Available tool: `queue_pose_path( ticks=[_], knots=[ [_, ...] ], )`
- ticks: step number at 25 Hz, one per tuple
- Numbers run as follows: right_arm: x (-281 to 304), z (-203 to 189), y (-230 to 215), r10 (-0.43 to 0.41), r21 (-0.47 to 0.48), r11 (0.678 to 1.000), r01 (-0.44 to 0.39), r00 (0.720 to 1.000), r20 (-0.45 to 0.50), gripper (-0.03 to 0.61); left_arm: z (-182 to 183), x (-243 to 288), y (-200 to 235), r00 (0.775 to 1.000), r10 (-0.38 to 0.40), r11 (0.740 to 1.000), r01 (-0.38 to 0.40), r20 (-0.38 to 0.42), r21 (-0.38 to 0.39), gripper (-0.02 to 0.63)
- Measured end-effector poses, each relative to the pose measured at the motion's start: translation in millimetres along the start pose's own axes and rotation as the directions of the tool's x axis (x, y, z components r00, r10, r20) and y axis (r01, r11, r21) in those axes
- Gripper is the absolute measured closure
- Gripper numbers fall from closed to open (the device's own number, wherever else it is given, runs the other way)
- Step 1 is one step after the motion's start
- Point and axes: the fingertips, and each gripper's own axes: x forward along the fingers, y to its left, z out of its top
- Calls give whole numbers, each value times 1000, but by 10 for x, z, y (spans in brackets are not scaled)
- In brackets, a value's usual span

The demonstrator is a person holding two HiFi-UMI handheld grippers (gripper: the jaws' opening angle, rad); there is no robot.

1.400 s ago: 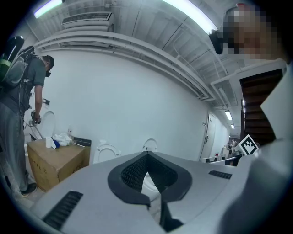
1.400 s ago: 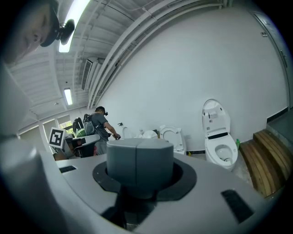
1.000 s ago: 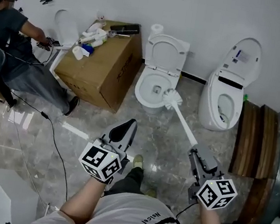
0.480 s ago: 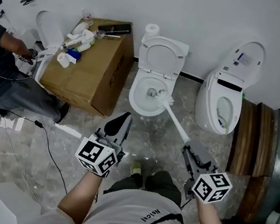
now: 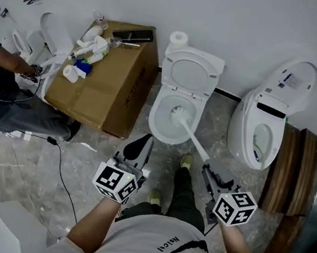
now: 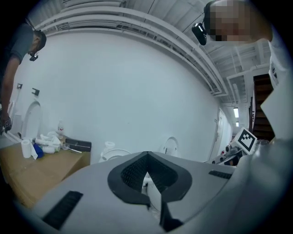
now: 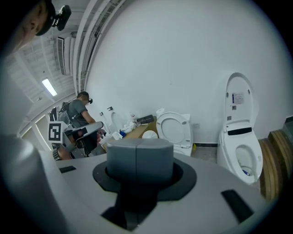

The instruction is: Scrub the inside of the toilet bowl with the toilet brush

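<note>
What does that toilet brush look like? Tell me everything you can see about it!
The white toilet brush has a round, bristly head on a long, thin, straight handle, and it looks like plastic. It is slanted. The head is down inside the open white toilet bowl, near the middle, and the handle rises over the front rim toward the person. The right tongs are shut on the end of the handle. Whether the bristles press on the bowl cannot be told.
</note>
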Motion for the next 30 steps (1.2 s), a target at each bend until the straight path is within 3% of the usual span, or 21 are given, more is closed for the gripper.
queue_pose_path(
  ticks=[6, 12, 20, 30],
  knots=[
    [759, 319, -581, 60, 15, 998, -59, 993, -106, 420, -43, 791, 301, 996, 69, 998, -69, -49, -1, 607],
    [1615, 220, -1138, 124, 23, 992, -121, 965, -232, 420, -311, 1474, 617, 983, 153, 987, -157, -101, -31, 607],
    [2716, -431, -1567, 146, 154, 983, -99, 929, -340, 420, -1083, 1914, 1094, 960, 206, 973, -221, -192, -63, 607],
    [3838, -1322, -1879, 92, 300, 954, 12, 940, -330, 420, -2271, 2087, 1673, 957, 182, 974, -207, -228, -90, 607]
  ],
)
